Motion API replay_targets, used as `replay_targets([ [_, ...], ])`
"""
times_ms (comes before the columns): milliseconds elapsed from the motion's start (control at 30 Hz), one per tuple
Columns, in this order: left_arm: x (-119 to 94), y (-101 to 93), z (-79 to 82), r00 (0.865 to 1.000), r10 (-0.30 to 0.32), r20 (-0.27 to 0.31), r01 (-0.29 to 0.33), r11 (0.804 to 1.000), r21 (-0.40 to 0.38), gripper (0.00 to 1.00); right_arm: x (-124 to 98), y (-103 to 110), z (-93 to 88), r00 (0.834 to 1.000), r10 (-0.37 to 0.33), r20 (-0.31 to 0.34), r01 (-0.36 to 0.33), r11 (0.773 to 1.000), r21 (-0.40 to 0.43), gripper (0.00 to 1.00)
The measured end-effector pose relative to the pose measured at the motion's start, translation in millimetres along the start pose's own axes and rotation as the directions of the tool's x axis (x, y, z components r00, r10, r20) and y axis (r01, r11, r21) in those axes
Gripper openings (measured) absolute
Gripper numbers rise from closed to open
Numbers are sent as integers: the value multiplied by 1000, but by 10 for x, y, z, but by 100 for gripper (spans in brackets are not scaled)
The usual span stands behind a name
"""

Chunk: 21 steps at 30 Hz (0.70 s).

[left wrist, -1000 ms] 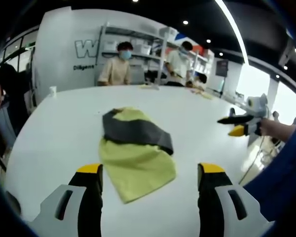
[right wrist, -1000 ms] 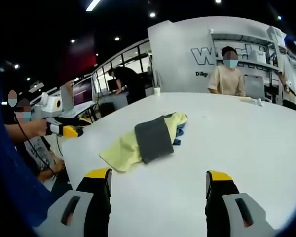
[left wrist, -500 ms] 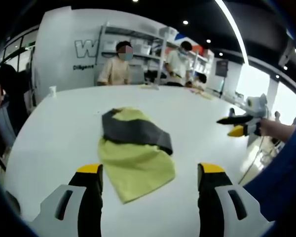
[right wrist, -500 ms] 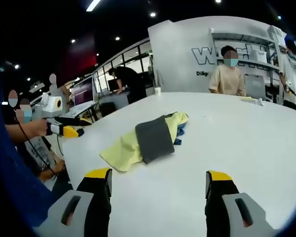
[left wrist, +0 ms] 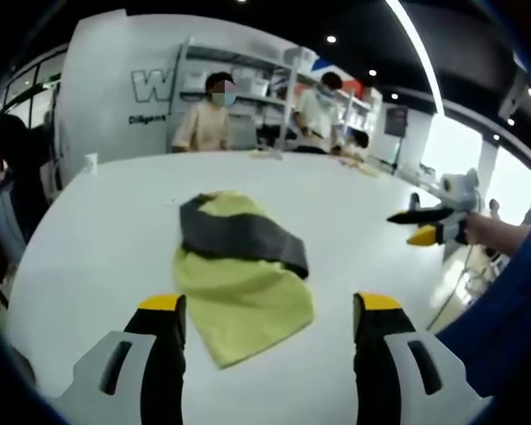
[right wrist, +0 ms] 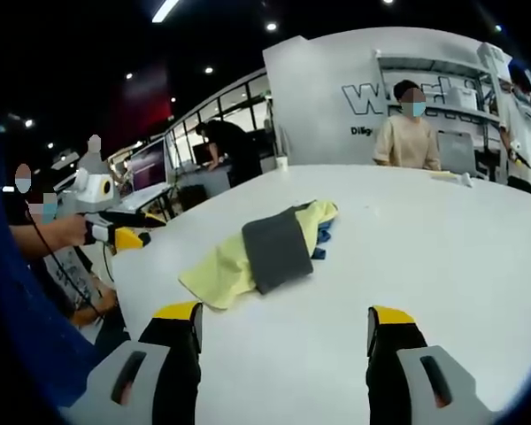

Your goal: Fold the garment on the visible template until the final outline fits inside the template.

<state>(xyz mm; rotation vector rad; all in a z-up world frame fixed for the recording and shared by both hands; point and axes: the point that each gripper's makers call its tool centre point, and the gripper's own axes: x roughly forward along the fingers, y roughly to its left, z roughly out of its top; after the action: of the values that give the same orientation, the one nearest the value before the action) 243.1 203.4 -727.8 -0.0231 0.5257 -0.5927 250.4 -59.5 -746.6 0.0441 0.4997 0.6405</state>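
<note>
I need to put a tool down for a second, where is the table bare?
Bare white table lies between the right tool and the yellow-and-grey garment, and on the side toward the far shelves. In the left gripper view, bare table flanks the garment both ways. Only the middle is taken.

An office-like lab: storage shelves (left wrist: 274,84), monitors (right wrist: 146,164), white table (right wrist: 442,230).

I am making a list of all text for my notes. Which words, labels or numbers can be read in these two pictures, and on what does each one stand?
"W": large outlined letter on the white back wall, the rest of the word cut off by the metal shelf rack.
"Dil...": small dark line under that logo, too blurred to read further.
Yellow-green and grey folded garment: no readable text.
</note>
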Motion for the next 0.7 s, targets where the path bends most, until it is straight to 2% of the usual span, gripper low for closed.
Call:
replay_targets([
  [300, 146, 92, 44, 1000, -7, -3, 7, 1000, -10, 72, 97, -35, 36, 1000, 4, 3, -4, 1000, 15, 76],
  [700, 434, 207, 173, 1000, -22, -9, 21, 999, -26, 69, 417, -108, 170, 999, 33, -1, -33, 999, 22, 72],
])
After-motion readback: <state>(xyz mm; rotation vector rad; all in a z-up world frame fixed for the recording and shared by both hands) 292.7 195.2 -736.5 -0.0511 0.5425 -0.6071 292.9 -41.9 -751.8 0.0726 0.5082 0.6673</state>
